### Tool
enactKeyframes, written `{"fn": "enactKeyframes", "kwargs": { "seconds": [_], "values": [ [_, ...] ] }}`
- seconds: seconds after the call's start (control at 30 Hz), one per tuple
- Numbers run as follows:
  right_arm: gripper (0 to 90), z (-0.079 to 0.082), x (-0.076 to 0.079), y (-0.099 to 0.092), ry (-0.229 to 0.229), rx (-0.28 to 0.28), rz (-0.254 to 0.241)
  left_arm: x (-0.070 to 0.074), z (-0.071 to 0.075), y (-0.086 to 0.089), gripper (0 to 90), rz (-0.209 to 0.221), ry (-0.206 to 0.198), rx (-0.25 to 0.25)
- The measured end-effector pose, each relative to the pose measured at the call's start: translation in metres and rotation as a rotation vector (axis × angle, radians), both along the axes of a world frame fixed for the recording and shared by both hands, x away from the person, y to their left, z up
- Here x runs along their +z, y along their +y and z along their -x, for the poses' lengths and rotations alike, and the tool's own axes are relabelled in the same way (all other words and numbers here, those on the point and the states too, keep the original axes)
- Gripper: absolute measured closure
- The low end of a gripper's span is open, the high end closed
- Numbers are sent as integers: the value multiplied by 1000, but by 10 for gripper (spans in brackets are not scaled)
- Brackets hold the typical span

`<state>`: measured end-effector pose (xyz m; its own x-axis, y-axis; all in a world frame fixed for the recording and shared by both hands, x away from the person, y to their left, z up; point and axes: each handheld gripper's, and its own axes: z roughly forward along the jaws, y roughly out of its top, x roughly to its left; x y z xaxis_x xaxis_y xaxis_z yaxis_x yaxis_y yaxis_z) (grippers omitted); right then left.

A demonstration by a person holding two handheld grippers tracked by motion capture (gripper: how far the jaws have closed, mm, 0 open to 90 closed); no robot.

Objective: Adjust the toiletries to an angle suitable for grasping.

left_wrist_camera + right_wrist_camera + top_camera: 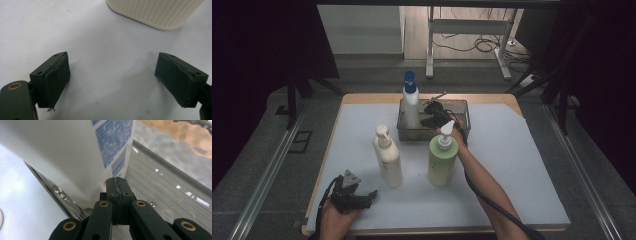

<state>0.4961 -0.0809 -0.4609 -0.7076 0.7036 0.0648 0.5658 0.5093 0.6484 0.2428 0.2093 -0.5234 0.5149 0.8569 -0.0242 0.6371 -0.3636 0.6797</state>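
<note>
**Pale tabletop, three bottles, one wire basket**

Pale tabletop (512,165) carries a wire basket (460,106) near its far edge, holding the blue-capped bottle (411,102). Right gripper view shows the right claw (117,185) clenched empty against that bottle. Left claw (112,82) gapes released near the front-left corner, below the cream bottle (155,12).

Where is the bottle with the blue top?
In the high view, the blue-capped white bottle stands upright in the left end of the metal basket at the table's far side, beside the right tongs.
</note>
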Motion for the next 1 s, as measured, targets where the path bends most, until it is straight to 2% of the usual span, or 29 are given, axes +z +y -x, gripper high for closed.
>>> {"fn": "enactKeyframes", "kwargs": {
  "seconds": [0.27,0.67,1.0],
  "values": [
    [895,-9,1,-1,27,-23,-40,0,0,0,126,1,0,0],
    [895,-11,-1,10,34,14,-25,0,0,0,126,0,0,0],
    [895,-12,-3,15,27,49,-43,0,0,0,126,0,0,0]
  ]
}}
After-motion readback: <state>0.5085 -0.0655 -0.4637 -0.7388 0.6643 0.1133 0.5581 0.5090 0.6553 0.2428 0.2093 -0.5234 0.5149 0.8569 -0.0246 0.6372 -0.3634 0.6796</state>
